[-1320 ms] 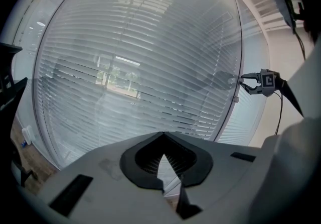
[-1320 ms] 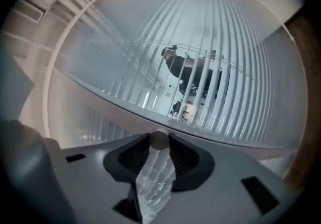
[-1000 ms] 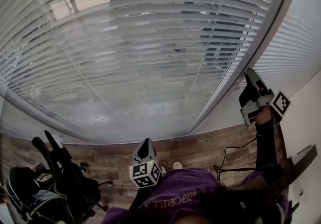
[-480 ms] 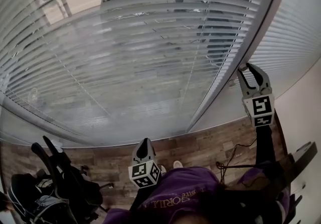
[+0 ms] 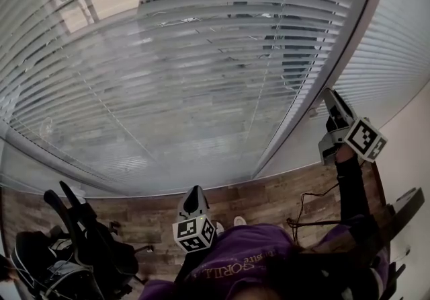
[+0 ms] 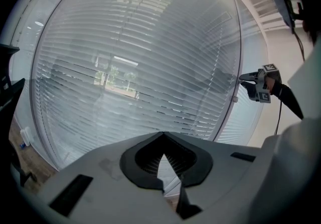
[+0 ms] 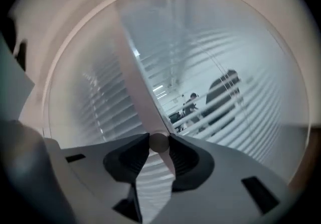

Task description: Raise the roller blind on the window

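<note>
Risk of small round knob [image 7: 159, 142] popping from the pinching fingers of the right gripper [image 5: 330, 98] on a skewed pull, lowered blind [image 5: 201, 77] just beyond the fingertips, window post [image 5: 306, 107] beside them, left gripper [image 5: 195, 192] closed and empty, black bag [image 5: 74, 251] far below.

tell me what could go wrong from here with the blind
1. The right gripper pinches the small round knob only at the very tips of its jaws, so the knob may slip out on a pull or twist.
2. The left gripper hangs low by the person's body, jaws together, far from the blind. If the knob slips, nothing else is likely to steady it.
</note>
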Demonstrator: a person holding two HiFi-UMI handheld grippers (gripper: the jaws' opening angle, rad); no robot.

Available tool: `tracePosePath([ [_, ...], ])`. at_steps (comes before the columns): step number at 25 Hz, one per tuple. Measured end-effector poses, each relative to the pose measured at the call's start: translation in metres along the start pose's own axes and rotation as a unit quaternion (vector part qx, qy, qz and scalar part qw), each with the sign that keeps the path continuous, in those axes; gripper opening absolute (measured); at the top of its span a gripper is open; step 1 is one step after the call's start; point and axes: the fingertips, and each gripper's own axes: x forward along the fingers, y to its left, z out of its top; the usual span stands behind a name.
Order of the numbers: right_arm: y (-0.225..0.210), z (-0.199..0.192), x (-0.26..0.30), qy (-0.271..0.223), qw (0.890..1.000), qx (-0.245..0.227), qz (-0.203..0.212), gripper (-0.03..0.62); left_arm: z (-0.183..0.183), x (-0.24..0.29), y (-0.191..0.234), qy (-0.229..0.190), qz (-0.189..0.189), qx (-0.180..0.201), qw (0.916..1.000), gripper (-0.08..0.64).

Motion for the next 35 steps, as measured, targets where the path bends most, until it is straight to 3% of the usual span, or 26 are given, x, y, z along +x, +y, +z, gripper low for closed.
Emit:
tracePosePath([
  [1, -0.003, -0.001, 0.000, -0.008, 0.995, 0.097, 0.013, 0.124, -0.002, 0.000, 0.001, 0.000, 0.000, 0.000, 1.0000, 0.000],
  [2, -0.007, -0.004, -0.001, -0.016, 0.981, 0.190, 0.026, 0.124, -0.005, 0.000, 0.002, 0.001, 0.001, 0.000, 1.0000, 0.000],
  [4, -0.011, -0.009, 0.000, -0.029, 0.941, 0.333, 0.047, 0.124, -0.007, 0.000, 0.005, 0.001, 0.002, -0.001, 1.0000, 0.000],
  [5, -0.011, -0.008, 0.000, -0.034, 0.926, 0.373, 0.053, 0.124, -0.005, -0.001, 0.005, 0.001, 0.003, -0.002, 1.0000, 0.000],
  [6, -0.009, -0.004, 0.001, -0.037, 0.917, 0.393, 0.057, 0.124, -0.002, -0.001, 0.004, 0.001, 0.003, -0.003, 1.0000, 0.002],
  [7, -0.007, 0.001, 0.002, -0.040, 0.915, 0.396, 0.060, 0.124, 0.002, -0.002, 0.002, 0.001, 0.002, -0.004, 1.0000, 0.000],
  [9, -0.004, 0.005, 0.002, -0.041, 0.926, 0.371, 0.067, 0.124, 0.005, -0.003, 0.000, 0.000, 0.002, -0.005, 1.0000, 0.001],
  [11, 0.000, 0.004, 0.001, -0.040, 0.950, 0.300, 0.082, 0.124, 0.003, -0.002, 0.002, 0.000, 0.002, -0.003, 1.0000, 0.000],
  [14, 0.009, 0.001, -0.001, -0.026, 0.985, 0.142, 0.097, 0.126, 0.001, -0.001, 0.002, 0.001, 0.001, -0.002, 1.0000, 0.000],
  [16, 0.009, -0.002, -0.003, -0.012, 0.997, 0.014, 0.074, 0.126, 0.000, 0.000, 0.001, 0.002, -0.001, -0.001, 1.0000, 0.000],
  [17, 0.007, -0.003, -0.004, -0.004, 0.996, -0.072, 0.052, 0.126, -0.001, 0.001, 0.001, 0.003, -0.001, 0.000, 1.0000, 0.000],
  [18, 0.006, -0.004, -0.004, 0.002, 0.985, -0.169, 0.028, 0.126, -0.002, 0.001, 0.002, 0.003, -0.002, 0.001, 1.0000, 0.001],
  [19, 0.007, -0.006, -0.004, 0.008, 0.964, -0.266, 0.004, 0.126, -0.003, 0.002, 0.002, 0.003, -0.002, 0.001, 1.0000, 0.000],
  [21, 0.013, -0.008, -0.002, 0.017, 0.907, -0.420, -0.032, 0.126, -0.005, 0.003, 0.002, 0.003, -0.004, 0.002, 1.0000, 0.001],
  [25, 0.026, -0.004, 0.002, 0.030, 0.809, -0.583, -0.076, 0.126, 0.000, 0.000, -0.001, -0.001, -0.004, 0.000, 1.0000, 0.001],
  [26, 0.026, -0.005, 0.003, 0.034, 0.789, -0.608, -0.086, 0.124, 0.001, 0.000, -0.002, -0.001, -0.004, -0.001, 1.0000, 0.000],
  [27, 0.026, -0.005, 0.003, 0.035, 0.781, -0.617, -0.094, 0.124, 0.001, 0.000, -0.002, -0.001, -0.003, -0.002, 1.0000, 0.000],
  [28, 0.026, -0.004, 0.003, 0.034, 0.790, -0.605, -0.096, 0.124, 0.001, 0.000, -0.001, -0.002, -0.002, -0.004, 1.0000, 0.001],
  [29, 0.025, -0.003, 0.003, 0.031, 0.817, -0.569, -0.092, 0.124, 0.001, -0.001, 0.000, -0.002, 0.000, -0.005, 1.0000, 0.000],
  [30, 0.023, -0.001, 0.003, 0.026, 0.856, -0.510, -0.081, 0.124, 0.001, -0.001, 0.000, -0.002, 0.001, -0.006, 1.0000, 0.000],
  [32, 0.015, 0.003, 0.002, 0.015, 0.938, -0.343, -0.051, 0.124, 0.001, -0.002, 0.001, -0.003, 0.003, -0.007, 1.0000, 0.002],
  [33, 0.011, 0.005, 0.001, 0.012, 0.966, -0.254, -0.036, 0.124, 0.001, -0.002, 0.002, -0.003, 0.004, -0.008, 1.0000, 0.001],
  [34, 0.008, 0.006, 0.000, 0.010, 0.984, -0.174, -0.025, 0.124, 0.000, -0.002, 0.002, -0.003, 0.005, -0.008, 0.9999, 0.001],
  [35, 0.006, 0.008, 0.000, 0.007, 0.994, -0.105, -0.016, 0.124, 0.000, -0.003, 0.003, -0.003, 0.006, -0.009, 0.9999, 0.001],
])
